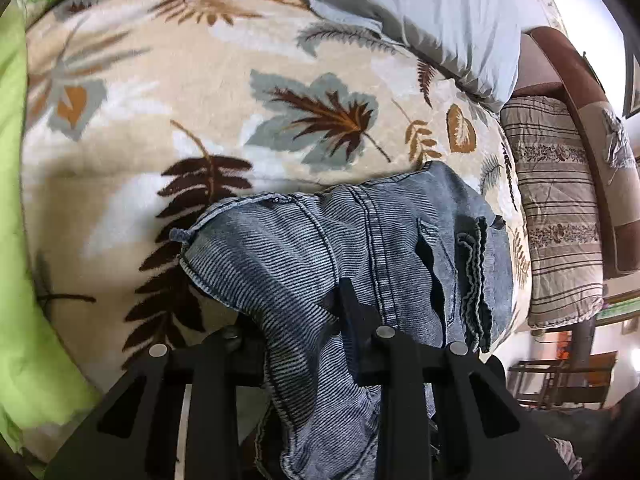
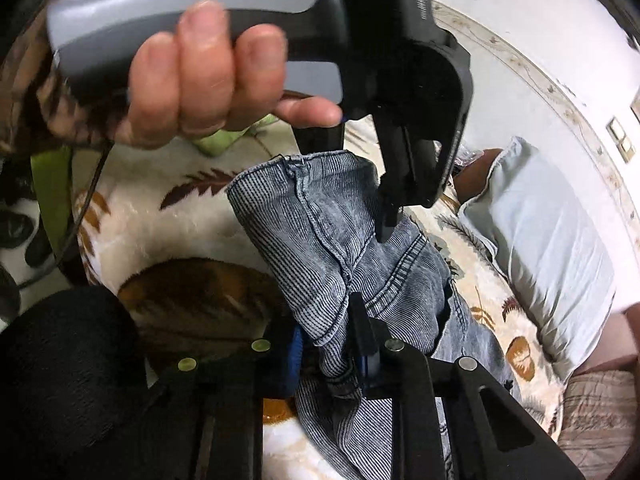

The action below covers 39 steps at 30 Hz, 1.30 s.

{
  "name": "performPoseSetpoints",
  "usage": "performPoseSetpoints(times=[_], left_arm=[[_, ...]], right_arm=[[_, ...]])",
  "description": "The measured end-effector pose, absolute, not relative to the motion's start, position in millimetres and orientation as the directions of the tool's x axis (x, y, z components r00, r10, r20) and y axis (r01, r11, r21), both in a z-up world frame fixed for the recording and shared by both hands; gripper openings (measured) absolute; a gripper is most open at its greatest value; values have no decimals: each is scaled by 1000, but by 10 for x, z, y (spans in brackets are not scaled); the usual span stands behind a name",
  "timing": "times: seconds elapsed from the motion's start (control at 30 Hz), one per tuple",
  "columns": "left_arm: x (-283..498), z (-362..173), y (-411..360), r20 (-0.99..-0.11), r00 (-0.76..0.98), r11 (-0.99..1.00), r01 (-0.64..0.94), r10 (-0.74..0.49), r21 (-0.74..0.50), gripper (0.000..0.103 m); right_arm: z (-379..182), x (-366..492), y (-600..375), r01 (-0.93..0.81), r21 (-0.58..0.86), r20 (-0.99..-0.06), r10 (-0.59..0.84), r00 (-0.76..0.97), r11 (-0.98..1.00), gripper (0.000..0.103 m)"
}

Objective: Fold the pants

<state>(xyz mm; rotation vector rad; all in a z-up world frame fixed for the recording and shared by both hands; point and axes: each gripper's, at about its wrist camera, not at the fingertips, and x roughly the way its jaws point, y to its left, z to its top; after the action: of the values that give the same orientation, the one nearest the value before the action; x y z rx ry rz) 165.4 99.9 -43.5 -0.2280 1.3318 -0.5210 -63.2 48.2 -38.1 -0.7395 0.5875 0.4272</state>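
The pants (image 1: 320, 248) are faded blue jeans, bunched and partly folded on a cream bedspread with a leaf print (image 1: 160, 120). My left gripper (image 1: 300, 320) is shut on a fold of the denim near a leg hem, and the cloth drapes over its fingers. In the right wrist view the same jeans (image 2: 320, 232) hang between both grippers. My right gripper (image 2: 340, 344) is shut on the jeans at a seam. The left gripper, held in a hand (image 2: 200, 80), pinches the cloth from above; its fingers (image 2: 388, 216) are closed on the denim.
A pale blue pillow (image 1: 440, 20) lies at the far side of the bed, also in the right wrist view (image 2: 540, 240). A green blanket (image 1: 16, 240) lies at the left. A striped pillow (image 1: 556, 220) leans on the brown headboard (image 1: 580, 92) at the right.
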Motion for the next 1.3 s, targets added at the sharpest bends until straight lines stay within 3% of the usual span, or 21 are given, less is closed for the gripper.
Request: performPoseSetpoints(times=[0.67,1.3], left_arm=[[1246,626,-91,-869,309,889,375,-386,-262,17],[977,755,-1584,-905,259,835,526,-337,-161,16]], right_arm=[[327,-744,-799,-443,-99,-584,308,751,891,18],[254,-864,-2149,-269,310,-552,404,730,912,18]])
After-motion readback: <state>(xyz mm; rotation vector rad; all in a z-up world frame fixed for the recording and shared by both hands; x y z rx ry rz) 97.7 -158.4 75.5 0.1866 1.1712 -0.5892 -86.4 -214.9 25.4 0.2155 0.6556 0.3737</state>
